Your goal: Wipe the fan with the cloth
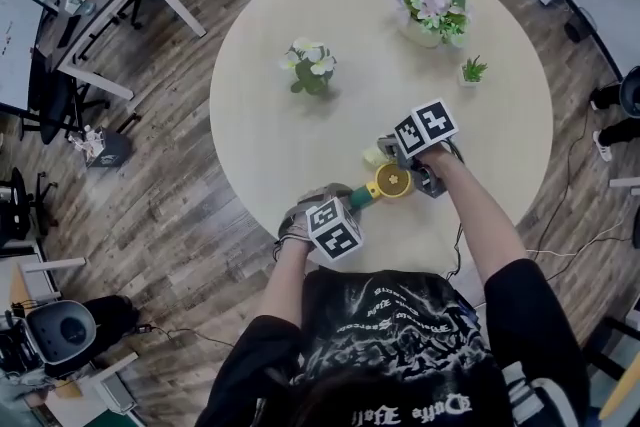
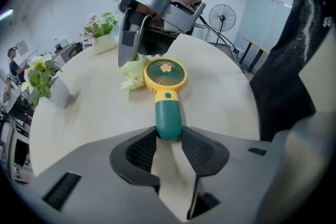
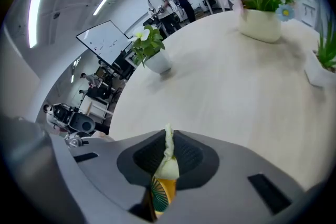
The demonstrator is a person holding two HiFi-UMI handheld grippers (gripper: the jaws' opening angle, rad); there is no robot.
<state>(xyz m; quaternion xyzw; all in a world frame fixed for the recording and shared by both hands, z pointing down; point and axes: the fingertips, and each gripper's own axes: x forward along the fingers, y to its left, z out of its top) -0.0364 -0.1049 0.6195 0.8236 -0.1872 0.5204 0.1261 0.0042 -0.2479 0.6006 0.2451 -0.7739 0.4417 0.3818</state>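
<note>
Fan (image 2: 165, 76) tight in left gripper's (image 2: 168, 134) fingers, cloth (image 3: 169, 165) tight in right gripper's (image 3: 168, 145) fingers, flower pots (image 1: 312, 67) well beyond.

The fan (image 2: 167, 99) is smooth, glossy plastic. The cloth (image 2: 134, 75) looks soft, crumpled, matt. The table (image 2: 89, 118) has a pale matt top. The left gripper (image 2: 169, 135) has pads (image 2: 140, 152) that are black, finely ribbed.

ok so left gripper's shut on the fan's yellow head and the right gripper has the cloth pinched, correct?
Not quite. The left gripper is shut on the green handle of the handheld fan, not on its yellow head; the left gripper view shows this. The rest holds: the right gripper has the pale green cloth pinched.
</note>
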